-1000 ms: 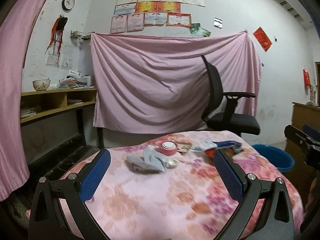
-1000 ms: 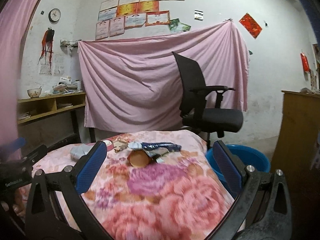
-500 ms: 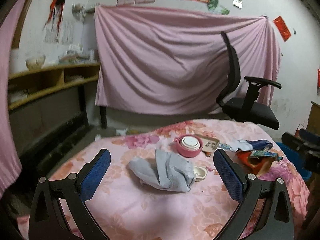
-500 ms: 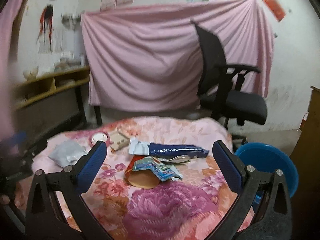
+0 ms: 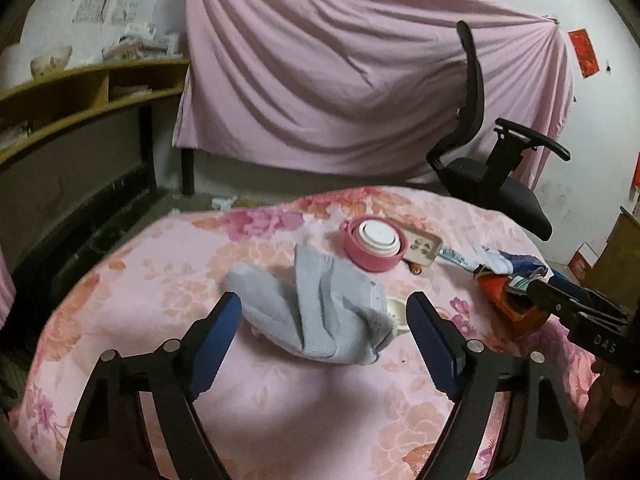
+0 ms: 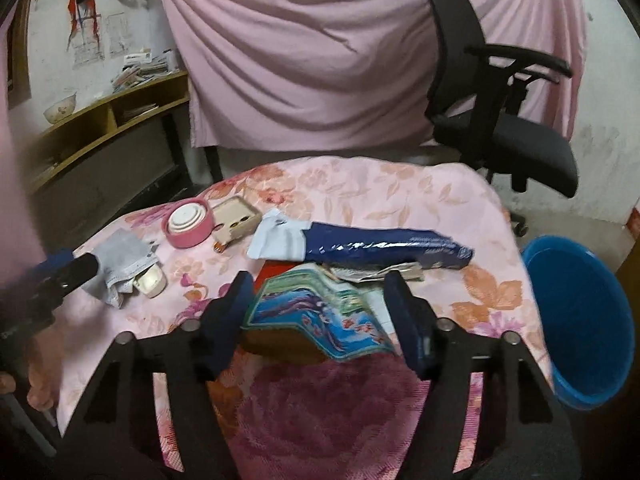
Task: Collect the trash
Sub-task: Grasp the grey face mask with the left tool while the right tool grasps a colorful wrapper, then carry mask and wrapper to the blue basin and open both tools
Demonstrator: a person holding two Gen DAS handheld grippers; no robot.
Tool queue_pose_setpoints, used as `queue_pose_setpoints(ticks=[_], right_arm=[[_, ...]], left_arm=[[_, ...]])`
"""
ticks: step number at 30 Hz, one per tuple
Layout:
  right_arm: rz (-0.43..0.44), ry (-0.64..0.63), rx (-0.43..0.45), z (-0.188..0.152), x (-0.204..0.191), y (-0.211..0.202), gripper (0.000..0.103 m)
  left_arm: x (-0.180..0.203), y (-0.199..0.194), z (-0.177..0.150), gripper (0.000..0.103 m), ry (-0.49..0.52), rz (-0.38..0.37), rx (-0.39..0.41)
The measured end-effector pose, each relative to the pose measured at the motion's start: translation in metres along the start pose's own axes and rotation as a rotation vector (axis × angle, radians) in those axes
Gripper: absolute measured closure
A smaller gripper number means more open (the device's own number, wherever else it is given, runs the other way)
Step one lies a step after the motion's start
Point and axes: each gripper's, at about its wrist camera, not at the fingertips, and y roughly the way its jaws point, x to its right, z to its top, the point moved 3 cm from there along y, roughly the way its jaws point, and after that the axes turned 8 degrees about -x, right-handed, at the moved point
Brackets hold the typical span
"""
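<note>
From the left wrist camera, the left gripper (image 5: 324,312) has its jaws apart and has just been closing them; a crumpled grey cloth (image 5: 316,312) lies between the two fingers on the flowered bedspread (image 5: 280,408), and the pads do not press on it. Just past the right finger a small cream dish (image 5: 397,311) peeks out from under the cloth. Farther ahead sits a pink round tin (image 5: 374,243) with a white lid, with a beige phone case (image 5: 423,249) touching its right side. Off to the right, the right gripper (image 5: 580,312) reaches over an orange wrapper (image 5: 508,312).

From the right wrist camera, the right gripper (image 6: 320,300) also stands partly open, its jaws having just been closing. A blue-green printed wrapper (image 6: 316,316) lies between the fingers; whether the pads touch it is unclear. Just ahead of it lies a long dark blue packet (image 6: 380,246) with a white end. A blue bucket (image 6: 580,320) stands to the right, below the bed's edge. Far left, the other gripper's tip is at the grey cloth (image 6: 120,258). A black office chair (image 6: 500,132) stands beyond the bed.
</note>
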Motion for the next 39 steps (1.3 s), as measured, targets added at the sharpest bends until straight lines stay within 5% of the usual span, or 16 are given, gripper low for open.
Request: queue_pose_setpoints(ticks=[7,14,25,39], right_arm=[[0.052,-0.019,-0.036,-0.002,-0.006,0.004,0.037],[0.089,0.011,-0.037,-0.007,-0.003,0.001,0.045],[0.109,0.059,0.012,-0.012,0.008,-0.015,0.074],[0.152,0.096,0.162,-0.007,0.022,-0.062,0.076]], left_arm=[[-0.007,0.008,-0.002,0.057,-0.078,-0.079,-0.076],[-0.003,-0.003,-0.007,0.085,-0.066,-0.102,-0.066],[0.027,-0.027,-0.021,0.097,0.014,-0.136,0.036],[0.067,-0.066,-0.014,0.097,0.061,-0.126,0.259]])
